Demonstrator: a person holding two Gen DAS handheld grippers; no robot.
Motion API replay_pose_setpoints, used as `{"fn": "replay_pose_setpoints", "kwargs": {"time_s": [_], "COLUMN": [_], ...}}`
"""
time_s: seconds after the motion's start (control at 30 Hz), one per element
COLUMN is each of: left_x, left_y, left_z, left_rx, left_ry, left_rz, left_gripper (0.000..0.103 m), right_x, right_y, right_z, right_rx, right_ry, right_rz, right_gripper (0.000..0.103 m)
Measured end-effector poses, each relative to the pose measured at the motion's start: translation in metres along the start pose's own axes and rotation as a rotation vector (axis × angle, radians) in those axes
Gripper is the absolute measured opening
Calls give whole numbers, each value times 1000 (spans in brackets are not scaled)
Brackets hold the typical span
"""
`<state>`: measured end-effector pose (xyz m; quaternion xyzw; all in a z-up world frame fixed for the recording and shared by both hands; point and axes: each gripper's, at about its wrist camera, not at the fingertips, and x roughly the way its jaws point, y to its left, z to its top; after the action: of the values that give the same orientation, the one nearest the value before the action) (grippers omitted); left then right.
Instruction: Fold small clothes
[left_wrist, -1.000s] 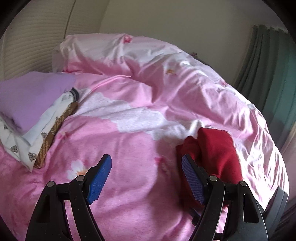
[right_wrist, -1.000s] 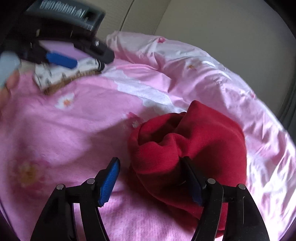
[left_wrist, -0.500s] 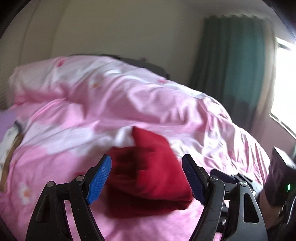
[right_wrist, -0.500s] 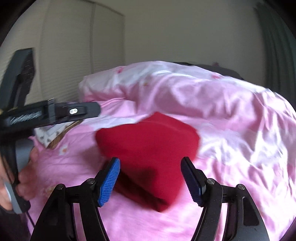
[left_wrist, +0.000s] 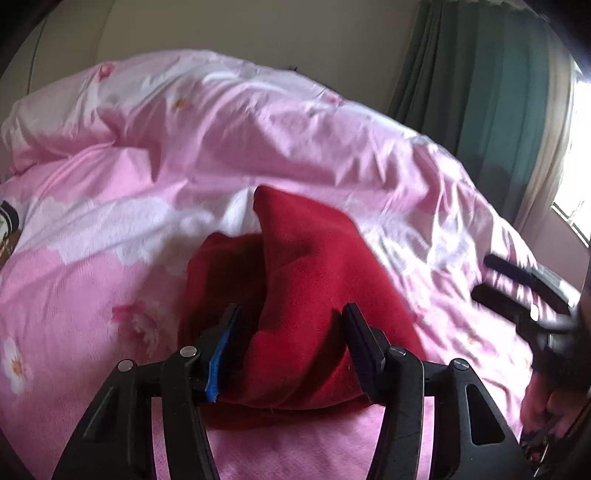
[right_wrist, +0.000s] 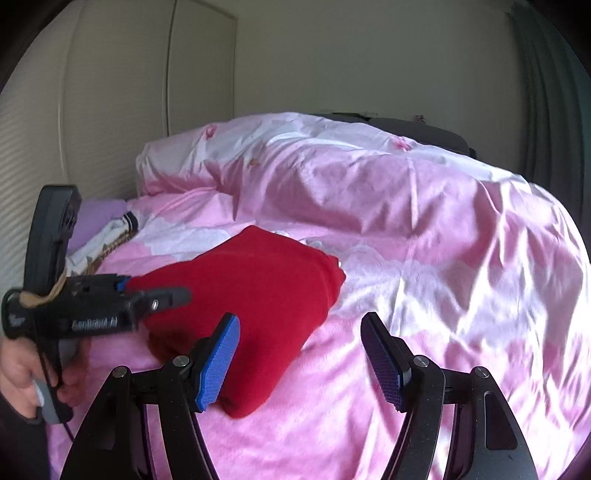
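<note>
A folded red garment (left_wrist: 306, 280) lies on the pink duvet (left_wrist: 110, 258). My left gripper (left_wrist: 291, 354) has its jaws pressed against both sides of the garment's near edge, shut on it. In the right wrist view the garment (right_wrist: 258, 295) lies left of centre, with the left gripper (right_wrist: 147, 295) gripping its left edge. My right gripper (right_wrist: 299, 362) is open and empty; its left pad overlaps the garment's near corner and its right pad is over bare duvet.
A stack of folded clothes, purple on top (right_wrist: 99, 218), lies at the far left of the bed. A wardrobe (right_wrist: 110, 92) stands behind it. Green curtains (left_wrist: 498, 92) and a bright window (left_wrist: 580, 166) are on the right. The duvet is bunched up at the back.
My left gripper has moved onto the red garment and closed on its near edge. My right gripper has pulled back to the right, off the garment, and stays open.
</note>
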<state>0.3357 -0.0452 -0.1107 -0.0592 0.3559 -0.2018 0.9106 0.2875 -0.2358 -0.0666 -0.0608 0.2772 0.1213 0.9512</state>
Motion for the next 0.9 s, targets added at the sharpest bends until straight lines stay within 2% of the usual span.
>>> {"fn": "replay_pose_setpoints", "kwargs": {"time_s": [0.03, 0.1, 0.2, 0.33, 0.47, 0.67, 0.9], "left_x": [1, 4, 7, 7, 0, -6, -5], "left_y": [2, 7, 13, 22, 33, 38, 26], "left_z": [-1, -3, -8, -17, -27, -36, -40], "left_rx": [-8, -44, -93, -163, -246, -324, -347], "left_ry": [10, 28, 47, 55, 42, 6, -33], "left_rz": [2, -6, -1, 12, 24, 69, 118], "left_gripper": [53, 41, 32, 30, 30, 30, 29], "right_x": [5, 22, 46, 80, 94, 121, 154], "right_y": [0, 1, 5, 12, 28, 62, 74], "right_z": [4, 17, 30, 41, 54, 74, 65], "right_rx": [-2, -13, -27, -42, -85, -269, -450], "right_ry": [6, 27, 63, 140, 157, 234, 387], "right_rz": [-4, 0, 12, 71, 133, 228, 247], "right_gripper": [70, 70, 70, 70, 70, 70, 70]}}
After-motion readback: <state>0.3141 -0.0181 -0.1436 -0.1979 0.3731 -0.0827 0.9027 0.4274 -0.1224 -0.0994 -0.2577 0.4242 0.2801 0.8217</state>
